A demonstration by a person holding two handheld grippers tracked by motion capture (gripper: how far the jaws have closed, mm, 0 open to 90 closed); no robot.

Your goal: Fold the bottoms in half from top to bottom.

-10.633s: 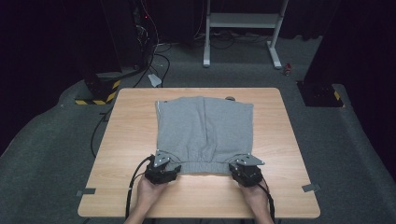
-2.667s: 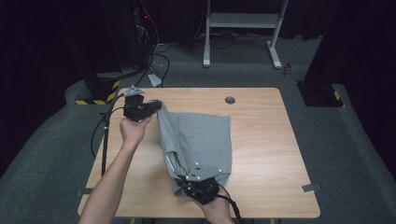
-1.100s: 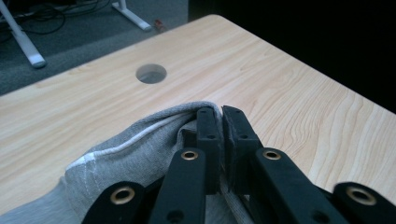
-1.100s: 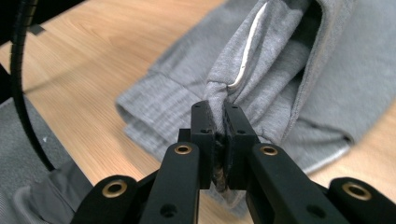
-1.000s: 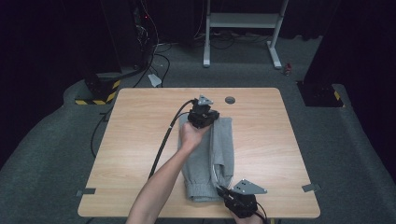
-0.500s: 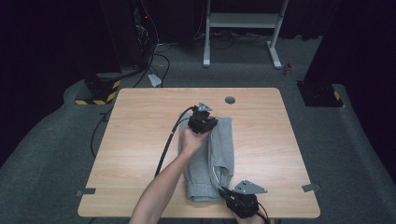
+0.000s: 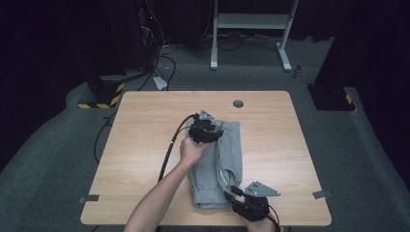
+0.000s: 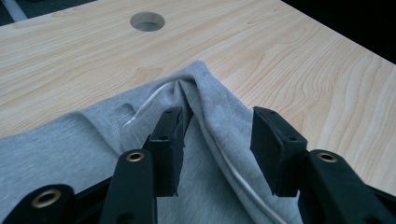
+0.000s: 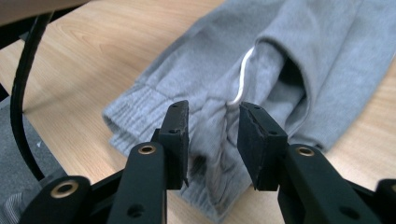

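Now that the grey sweat shorts (image 7: 216, 166) lie folded in half lengthwise, running from mid-tabletop (image 7: 145, 135) to its near edge, I read the fold as set. Both claws have just been opening: left claw (image 8: 218, 140) half wide over the far corner, right claw (image 9: 212, 140) narrower, straddling the waistband; neither grips.

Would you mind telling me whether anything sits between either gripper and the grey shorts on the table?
Nothing visible does. The left gripper has just been opening at the far corner of the grey shorts, cloth between its parted jaws. The right gripper has also just been opening, over the waistband end.
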